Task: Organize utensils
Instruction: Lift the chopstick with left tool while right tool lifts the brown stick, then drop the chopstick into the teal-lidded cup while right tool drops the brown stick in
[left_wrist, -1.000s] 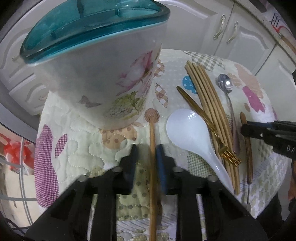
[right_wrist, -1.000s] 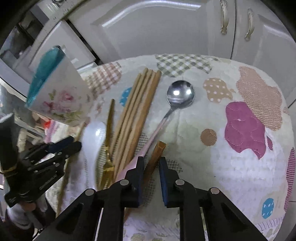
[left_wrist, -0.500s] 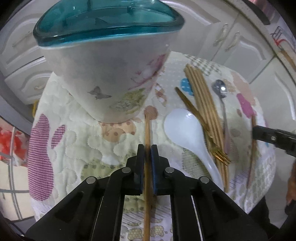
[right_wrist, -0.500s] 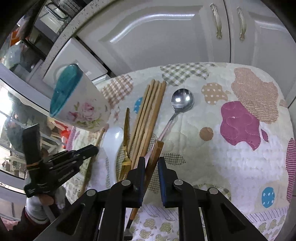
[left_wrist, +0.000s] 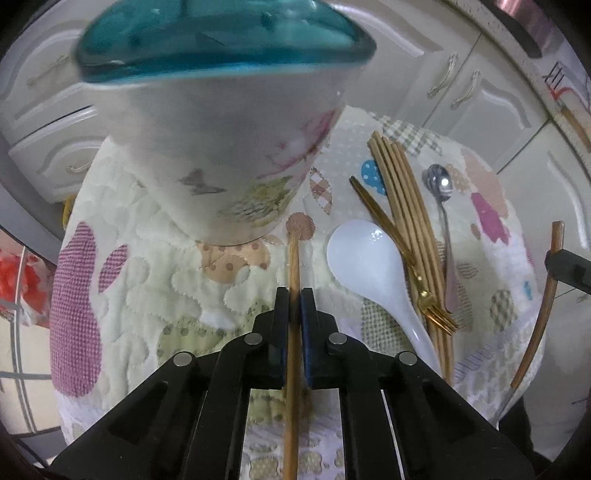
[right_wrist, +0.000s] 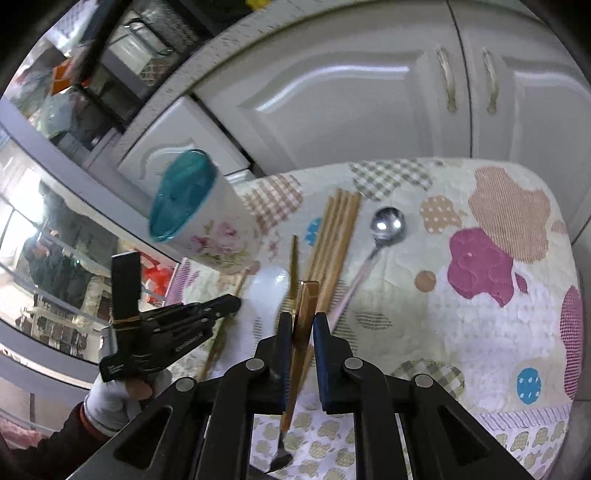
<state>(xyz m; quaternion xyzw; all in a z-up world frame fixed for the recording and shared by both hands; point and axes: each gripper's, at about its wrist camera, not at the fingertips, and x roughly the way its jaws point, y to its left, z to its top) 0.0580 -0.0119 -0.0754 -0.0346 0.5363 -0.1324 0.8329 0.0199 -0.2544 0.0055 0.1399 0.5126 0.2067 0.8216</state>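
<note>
Left gripper (left_wrist: 294, 295): the two fingers are pinched tight on a thin wooden stick (left_wrist: 293, 258). Only the stick fits between them.
Stick: it runs straight out past the fingertips and also back under the gripper. Its round flat end lies just in front of the tips, next to the foot of the cup (left_wrist: 225, 147).
Cup: white with flowers and a butterfly, and a blue-green top. It stands right ahead of the left fingers, a little to their left, on the cloth (left_wrist: 155, 280).
Right gripper (right_wrist: 300, 317): the fingers are close together with a brown handle (right_wrist: 304, 314) between them. The left finger (right_wrist: 283, 332) touches it. A thin gap shows by the right finger, so I cannot tell if that one touches.
Brown handle: it pokes up past the fingertips and is tilted. It goes down below the gripper to a small dark end that is hard to make out. In the left view it hangs in the air off the cloth.
White spoon (left_wrist: 365, 258): on the cloth, to the right of the left fingers, bowl pointing away.
Gold fork (left_wrist: 406, 258): just right of the white spoon, lying across the chopsticks (left_wrist: 410, 221).
Chopsticks: a bunch side by side, ahead of the right fingers.
Metal spoon (right_wrist: 384, 229): ahead and to the right of the right fingers, next to the chopsticks.
</note>
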